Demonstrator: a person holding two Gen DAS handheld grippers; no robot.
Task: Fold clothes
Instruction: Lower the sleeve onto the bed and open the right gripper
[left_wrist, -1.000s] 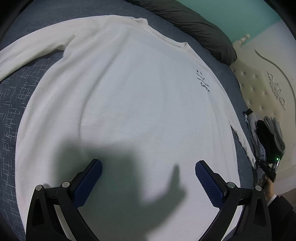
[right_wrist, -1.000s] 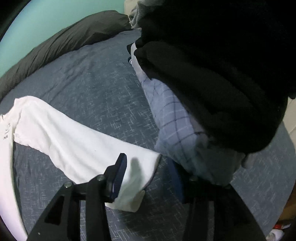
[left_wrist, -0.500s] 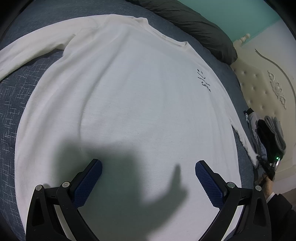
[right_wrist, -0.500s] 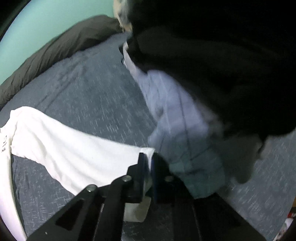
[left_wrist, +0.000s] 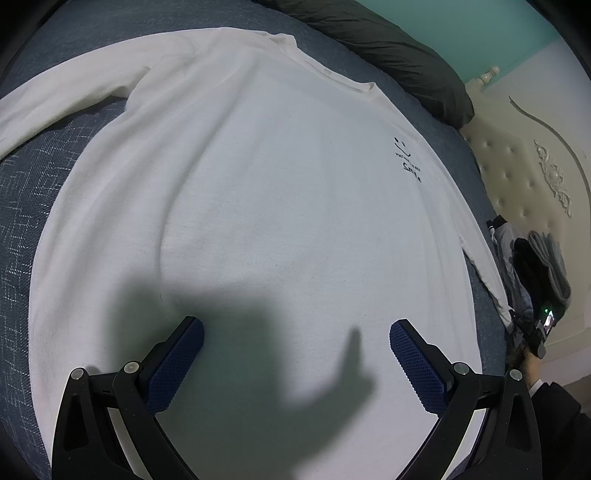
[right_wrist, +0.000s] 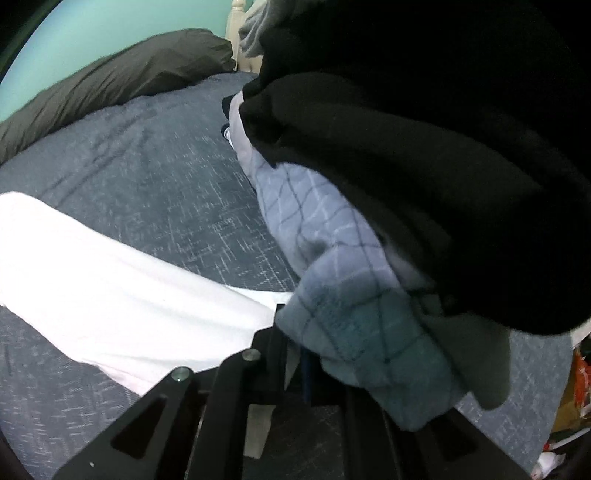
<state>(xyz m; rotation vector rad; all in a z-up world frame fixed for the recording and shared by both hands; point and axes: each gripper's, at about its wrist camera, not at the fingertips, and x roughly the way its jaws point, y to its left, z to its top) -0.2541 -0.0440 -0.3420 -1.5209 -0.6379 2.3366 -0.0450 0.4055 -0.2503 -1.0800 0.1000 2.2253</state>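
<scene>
Your right gripper (right_wrist: 295, 354) pinches the cuff of the white shirt's sleeve (right_wrist: 122, 295) beside the clothes pile (right_wrist: 369, 221). Your left gripper (left_wrist: 295, 354) hangs spread over the white shirt (left_wrist: 258, 192), flat on the bed (left_wrist: 33, 192).

You're in a home bedroom: the dark blue bedspread (left_wrist: 33, 206) covers a wide bed, with a cream tufted headboard (left_wrist: 517, 184) carved with scrollwork at its end. A dark grey pillow (right_wrist: 110, 81) lies along the mint green wall (right_wrist: 92, 33), and a pile of dark and checked clothes (right_wrist: 369, 192) sits on the bed.
</scene>
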